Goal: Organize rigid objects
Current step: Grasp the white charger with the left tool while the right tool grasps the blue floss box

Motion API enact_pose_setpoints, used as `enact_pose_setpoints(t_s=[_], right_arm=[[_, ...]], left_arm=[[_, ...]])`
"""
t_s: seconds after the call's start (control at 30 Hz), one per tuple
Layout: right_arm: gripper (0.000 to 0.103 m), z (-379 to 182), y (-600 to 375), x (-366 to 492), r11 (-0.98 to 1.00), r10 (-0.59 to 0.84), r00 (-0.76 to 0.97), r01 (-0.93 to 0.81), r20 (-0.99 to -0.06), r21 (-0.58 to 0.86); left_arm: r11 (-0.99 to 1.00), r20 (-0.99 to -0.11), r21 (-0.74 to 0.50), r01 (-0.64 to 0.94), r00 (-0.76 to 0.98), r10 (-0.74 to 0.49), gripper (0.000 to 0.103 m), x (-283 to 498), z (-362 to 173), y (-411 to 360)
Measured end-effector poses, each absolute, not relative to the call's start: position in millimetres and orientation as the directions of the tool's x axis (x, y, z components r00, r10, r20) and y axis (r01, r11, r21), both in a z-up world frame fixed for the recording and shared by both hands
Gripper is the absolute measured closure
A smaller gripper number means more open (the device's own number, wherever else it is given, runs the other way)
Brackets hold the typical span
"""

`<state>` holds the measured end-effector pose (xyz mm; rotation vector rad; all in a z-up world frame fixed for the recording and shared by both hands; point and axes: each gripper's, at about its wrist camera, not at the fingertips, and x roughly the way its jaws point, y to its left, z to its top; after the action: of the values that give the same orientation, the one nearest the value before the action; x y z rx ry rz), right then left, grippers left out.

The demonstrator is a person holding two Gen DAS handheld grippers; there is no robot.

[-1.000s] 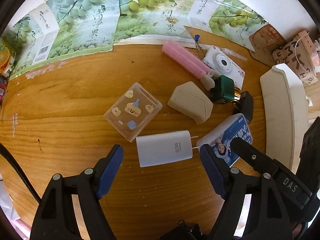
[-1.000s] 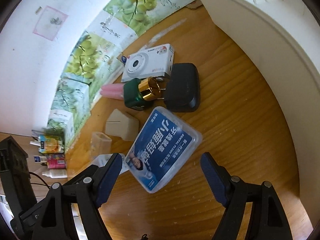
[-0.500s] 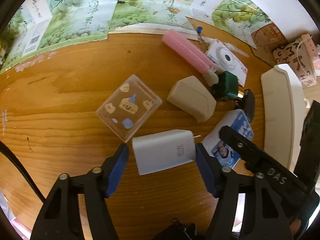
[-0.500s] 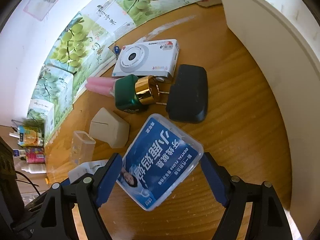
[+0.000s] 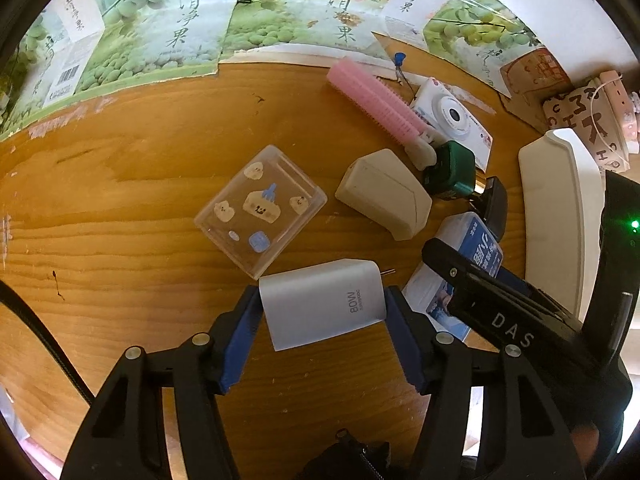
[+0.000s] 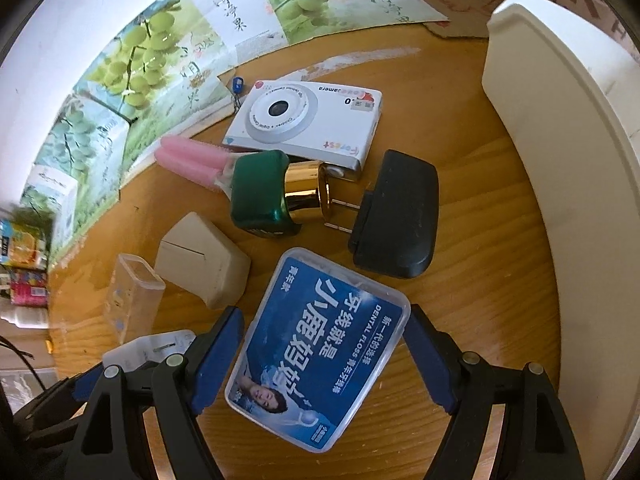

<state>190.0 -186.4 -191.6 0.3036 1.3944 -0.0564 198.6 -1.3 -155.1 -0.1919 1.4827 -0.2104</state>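
Observation:
On the wooden table [image 5: 120,220] lies a white charger [image 5: 320,304], prongs pointing right. My left gripper [image 5: 322,320] points down at it and is shut on it, a blue pad pressed to each end. A blue dental floss box [image 6: 320,352] lies flat between the fingers of my right gripper [image 6: 324,344], which stands open astride it; the pads sit close to its sides without squeezing. The charger [image 6: 152,350] also shows at the lower left of the right wrist view.
Nearby are a clear sticker box [image 5: 260,208], a beige wedge case [image 5: 384,196], a pink roller [image 5: 376,104], a white toy camera [image 6: 304,120], a green bottle with gold cap [image 6: 260,196] and a black case [image 6: 396,220]. A white bin [image 6: 560,120] stands right.
The left jaws have closed from wide apart onto the charger's ends. The right gripper has shifted and rolled over the floss box, which now lies between its fingers.

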Motion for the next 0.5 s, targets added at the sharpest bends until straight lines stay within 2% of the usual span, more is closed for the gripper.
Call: enact_pose_setpoints(t_s=[0.5], right_arm=[[0.025,-194.4,-188.0,192.1,0.959,0.138,0.155,0.227,-0.978,0.171]], left_arm=[[0.964,-0.963,-0.266,-0.010,0.047,-0.265,0.038,183.4,-156.2,3.8]])
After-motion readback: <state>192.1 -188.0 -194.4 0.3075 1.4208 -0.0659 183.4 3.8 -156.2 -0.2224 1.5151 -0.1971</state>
